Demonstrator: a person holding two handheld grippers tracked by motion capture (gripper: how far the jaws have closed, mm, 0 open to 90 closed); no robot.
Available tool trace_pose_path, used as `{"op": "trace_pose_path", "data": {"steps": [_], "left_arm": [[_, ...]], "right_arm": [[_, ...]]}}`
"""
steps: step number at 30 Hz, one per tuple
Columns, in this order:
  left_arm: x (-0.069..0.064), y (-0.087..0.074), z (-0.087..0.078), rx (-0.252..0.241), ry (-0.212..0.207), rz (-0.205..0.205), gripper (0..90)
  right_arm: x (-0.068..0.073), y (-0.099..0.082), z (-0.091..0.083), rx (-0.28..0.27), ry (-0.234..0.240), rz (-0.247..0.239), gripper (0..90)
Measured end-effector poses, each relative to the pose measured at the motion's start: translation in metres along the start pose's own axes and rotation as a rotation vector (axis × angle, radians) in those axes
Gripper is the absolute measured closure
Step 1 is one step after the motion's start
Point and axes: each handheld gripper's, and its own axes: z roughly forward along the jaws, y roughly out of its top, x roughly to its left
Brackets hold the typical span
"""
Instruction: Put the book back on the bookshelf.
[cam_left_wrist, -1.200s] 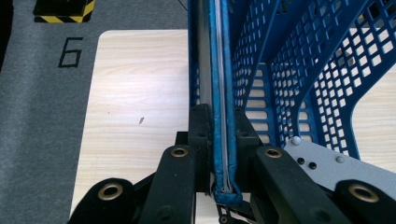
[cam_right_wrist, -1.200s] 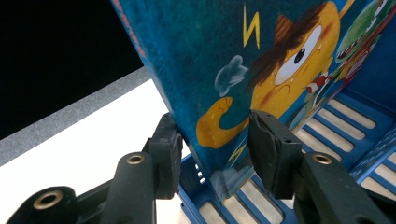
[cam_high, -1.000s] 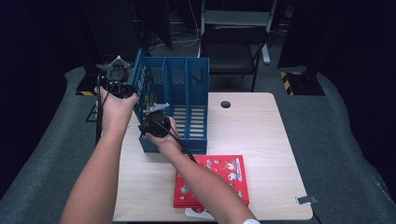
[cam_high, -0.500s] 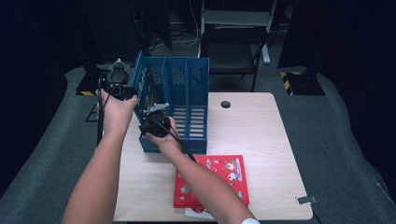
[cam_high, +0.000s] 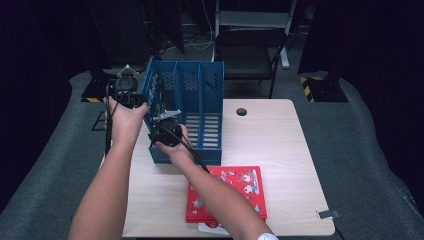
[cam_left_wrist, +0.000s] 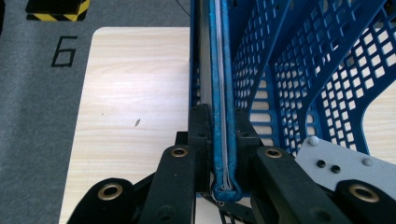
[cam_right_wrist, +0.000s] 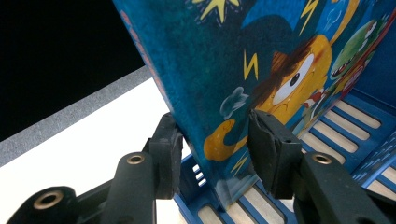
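left tongs (cam_left_wrist: 219, 154): black, two thick arms with round brass rings, low in the frame
right tongs (cam_right_wrist: 212, 154): black, blocky pads, brass rings on the arms
grey plate: three screws, lower right of the left gripper view
cables: black, thin
arms: bare, white cuff at the bottom edge

Blue-covered picture book with cartoon figures (cam_right_wrist: 261, 84): top and right part cut off by the right gripper view's edges. In the high view, mostly hidden behind the blue perforated plastic file rack's (cam_high: 210, 95) wall. Red-covered picture book (cam_high: 230, 195): near edge covered by the forearm.
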Motion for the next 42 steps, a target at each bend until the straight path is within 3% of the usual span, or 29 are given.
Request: {"op": "trace_pose_path", "data": {"steps": [5,9,25,35,39,42], "left_arm": [[0.004,0.000,0.003,-0.022,-0.014,-0.020,82.3],[0.003,-0.001,0.005,-0.044,-0.008,-0.010,82.0],[0.009,-0.001,-0.003,-0.072,-0.019,-0.011,76.4],[0.012,-0.002,-0.004,-0.089,-0.026,-0.030,65.5],[0.014,-0.002,-0.008,-0.121,-0.062,-0.056,58.1],[0.013,-0.003,-0.012,-0.140,-0.061,-0.040,50.5]], "right_arm": [[-0.001,-0.001,0.000,-0.006,0.007,0.028,55.3],[-0.003,-0.002,0.001,-0.014,0.014,0.040,55.3],[-0.005,-0.001,0.002,-0.021,0.000,0.004,58.6],[-0.006,-0.001,0.000,-0.014,-0.002,0.020,57.8],[-0.008,-0.002,-0.004,-0.014,0.005,0.028,54.5],[-0.012,-0.005,-0.008,-0.010,0.025,0.067,51.6]]}}
